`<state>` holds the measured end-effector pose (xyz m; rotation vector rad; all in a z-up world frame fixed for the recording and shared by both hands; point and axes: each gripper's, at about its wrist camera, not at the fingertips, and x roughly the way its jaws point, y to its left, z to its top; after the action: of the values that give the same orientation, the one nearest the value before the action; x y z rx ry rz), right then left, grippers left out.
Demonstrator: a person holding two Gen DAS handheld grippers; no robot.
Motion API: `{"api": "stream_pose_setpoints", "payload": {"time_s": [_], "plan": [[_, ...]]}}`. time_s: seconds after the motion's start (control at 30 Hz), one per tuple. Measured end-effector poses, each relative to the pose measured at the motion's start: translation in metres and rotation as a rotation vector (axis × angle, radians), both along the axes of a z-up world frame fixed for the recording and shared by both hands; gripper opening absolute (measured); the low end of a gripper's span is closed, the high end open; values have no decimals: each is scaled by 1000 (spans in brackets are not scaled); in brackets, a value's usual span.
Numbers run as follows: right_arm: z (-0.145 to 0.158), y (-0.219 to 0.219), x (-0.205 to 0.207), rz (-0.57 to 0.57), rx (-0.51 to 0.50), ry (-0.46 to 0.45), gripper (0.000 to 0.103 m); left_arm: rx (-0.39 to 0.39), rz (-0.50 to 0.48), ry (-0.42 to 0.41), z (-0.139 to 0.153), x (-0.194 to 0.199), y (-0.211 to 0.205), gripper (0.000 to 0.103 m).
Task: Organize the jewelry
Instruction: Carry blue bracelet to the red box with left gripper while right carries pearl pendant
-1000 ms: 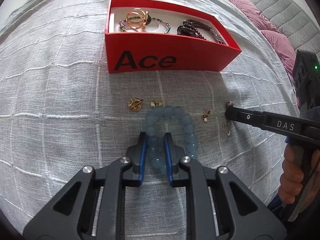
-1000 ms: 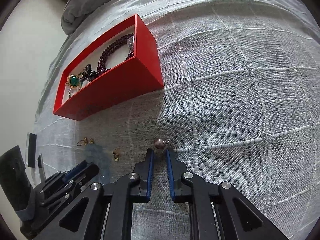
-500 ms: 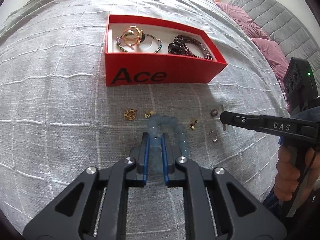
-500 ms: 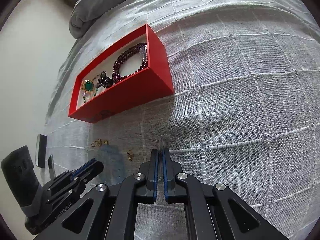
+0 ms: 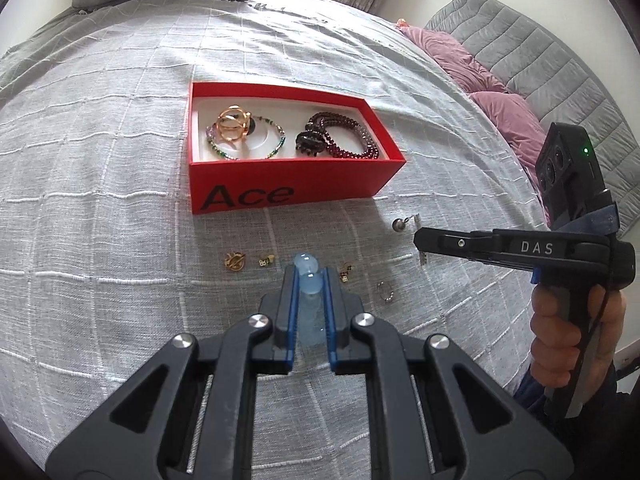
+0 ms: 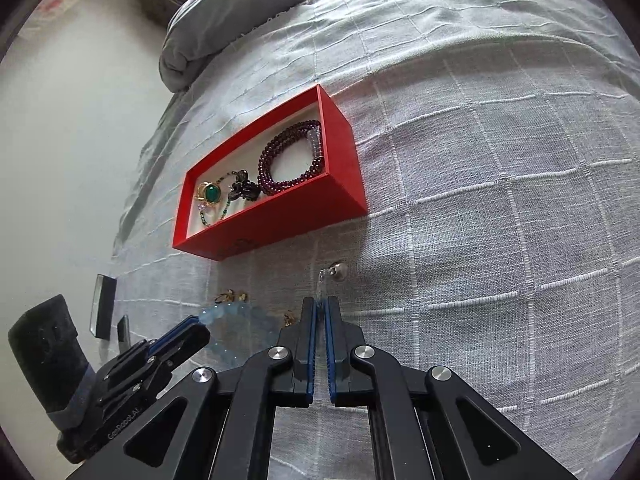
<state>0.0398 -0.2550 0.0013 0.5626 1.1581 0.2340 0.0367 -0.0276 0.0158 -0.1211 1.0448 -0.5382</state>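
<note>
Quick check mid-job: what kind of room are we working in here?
Most likely a bedroom: the work surface is a bed with a grey checked bedspread, pink velvet pillows and a grey quilted headboard.

A home bedroom is shown. A bed [image 5: 120,160] is covered by a grey checked bedspread, with pink pillows [image 5: 460,56] and a quilted headboard [image 5: 520,52].

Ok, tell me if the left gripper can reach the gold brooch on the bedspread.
Probably not yet: the left gripper is shut on the blue bead bracelet. The gold brooch lies unobstructed, just left of its fingers.

both wrist views overlook red box [image 5: 296,188].
</note>
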Motion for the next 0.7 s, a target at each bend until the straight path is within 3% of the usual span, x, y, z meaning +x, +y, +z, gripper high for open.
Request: {"api": "stream_pose_setpoints", "payload": {"time_s": [0.7], "plan": [[7,6,1,23,10,-35,4,-123,-20,-141,47,0,14,13]]}}
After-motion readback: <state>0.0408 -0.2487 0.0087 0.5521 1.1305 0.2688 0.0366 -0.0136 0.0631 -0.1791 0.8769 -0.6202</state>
